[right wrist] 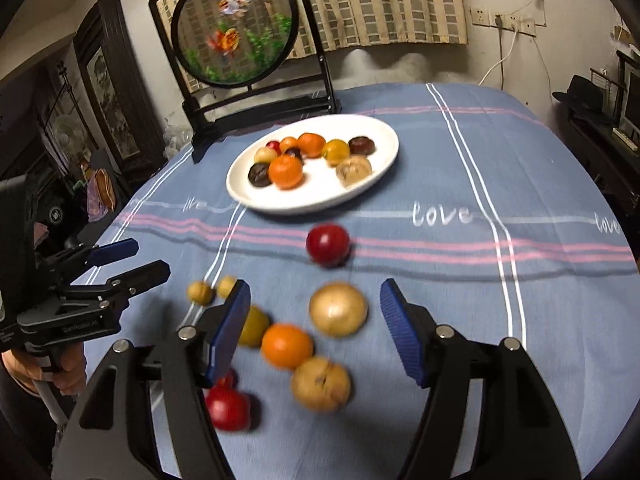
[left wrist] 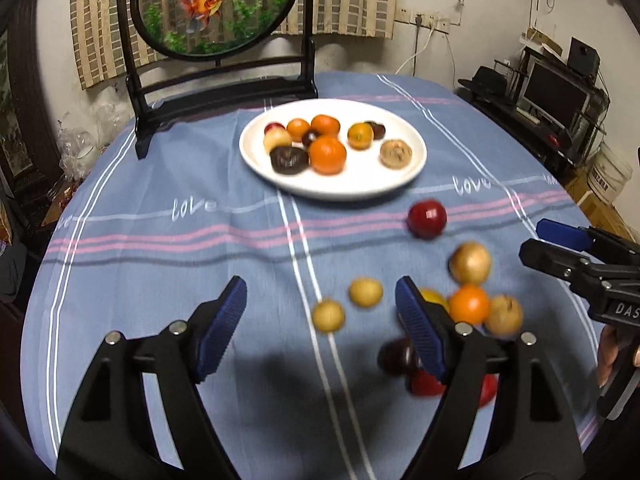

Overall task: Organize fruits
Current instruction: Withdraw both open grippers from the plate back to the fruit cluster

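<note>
A white plate (left wrist: 352, 190) (right wrist: 380, 152) at the table's middle holds several small fruits, among them oranges (left wrist: 327, 155) (right wrist: 285, 171). Loose fruits lie on the blue cloth nearer me: a red one (left wrist: 427, 218) (right wrist: 328, 245), a tan one (left wrist: 470, 263) (right wrist: 338, 309), an orange (left wrist: 469, 305) (right wrist: 286, 345), a second tan one (right wrist: 321, 383), two small yellow ones (left wrist: 365, 291) (right wrist: 200, 292), a red pomegranate-like one (right wrist: 228, 406). My left gripper (left wrist: 320, 326) is open and empty above the cloth, left of the pile. My right gripper (right wrist: 315, 330) is open, over the tan fruit and the orange.
A black-framed round goldfish screen (left wrist: 218, 4) (right wrist: 236, 28) stands behind the plate. The right gripper shows at the right edge of the left wrist view (left wrist: 560, 248); the left gripper shows at the left of the right wrist view (right wrist: 132, 264). Furniture surrounds the table.
</note>
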A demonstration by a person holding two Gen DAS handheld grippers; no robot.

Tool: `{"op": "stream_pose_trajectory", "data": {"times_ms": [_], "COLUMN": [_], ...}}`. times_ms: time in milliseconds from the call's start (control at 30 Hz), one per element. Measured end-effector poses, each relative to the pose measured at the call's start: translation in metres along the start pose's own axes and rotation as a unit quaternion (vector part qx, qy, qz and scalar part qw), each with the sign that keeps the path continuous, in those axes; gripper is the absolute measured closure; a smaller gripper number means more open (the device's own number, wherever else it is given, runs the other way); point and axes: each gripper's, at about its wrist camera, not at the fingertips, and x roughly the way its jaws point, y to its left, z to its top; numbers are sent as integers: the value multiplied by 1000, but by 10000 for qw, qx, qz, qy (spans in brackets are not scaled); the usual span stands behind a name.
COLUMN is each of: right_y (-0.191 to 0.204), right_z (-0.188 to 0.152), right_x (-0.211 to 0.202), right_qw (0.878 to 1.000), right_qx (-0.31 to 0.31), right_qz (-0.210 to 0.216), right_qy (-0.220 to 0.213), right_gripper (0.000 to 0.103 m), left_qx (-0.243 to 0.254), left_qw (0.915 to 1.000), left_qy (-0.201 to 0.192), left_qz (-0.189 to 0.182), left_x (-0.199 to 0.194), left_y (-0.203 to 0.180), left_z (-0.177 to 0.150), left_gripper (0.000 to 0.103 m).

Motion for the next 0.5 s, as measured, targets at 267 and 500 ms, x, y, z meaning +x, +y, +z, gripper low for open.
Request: {"op": "stream_pose_trajectory", "data": {"times_ms": [267, 500], "right_y": [3, 3], "right_z": [-54, -70], "right_x": [-12, -15], "right_qw": [9997, 9991], "right_qx": [53, 37], "right_qz": [-35, -273], "right_qy": [244, 309], "right_gripper": [29, 29], "left_qx": [-80, 24], "left_qw": [9998, 9998], "left_qy": [182, 184], "left_qz": [-93, -112], "left_x": [-7, -20], "left_y": [-2, -12], "left_z": [-40, -59], "left_gripper": [23, 22]}}
